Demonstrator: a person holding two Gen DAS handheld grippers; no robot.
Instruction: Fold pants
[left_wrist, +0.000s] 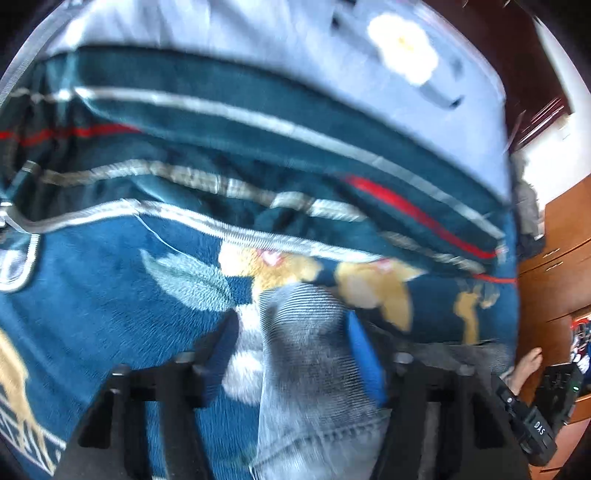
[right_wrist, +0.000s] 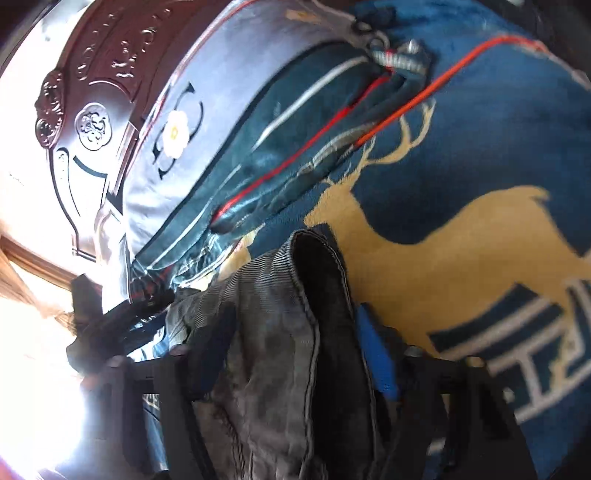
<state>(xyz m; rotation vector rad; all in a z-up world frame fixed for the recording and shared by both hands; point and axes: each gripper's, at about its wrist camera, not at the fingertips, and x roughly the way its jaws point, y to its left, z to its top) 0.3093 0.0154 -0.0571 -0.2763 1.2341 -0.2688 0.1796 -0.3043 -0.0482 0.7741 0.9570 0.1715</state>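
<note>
Grey ribbed denim pants (left_wrist: 306, 354) hang bunched between both grippers, left gripper (left_wrist: 295, 354) and right gripper (right_wrist: 295, 350) each clamping cloth above the blue deer-patterned blanket (right_wrist: 461, 177).

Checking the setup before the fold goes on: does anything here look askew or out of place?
Nothing stands out. Both grippers, left and right, grip the grey pants over the blue deer blanket; the folded striped quilt is just bedding.
</note>
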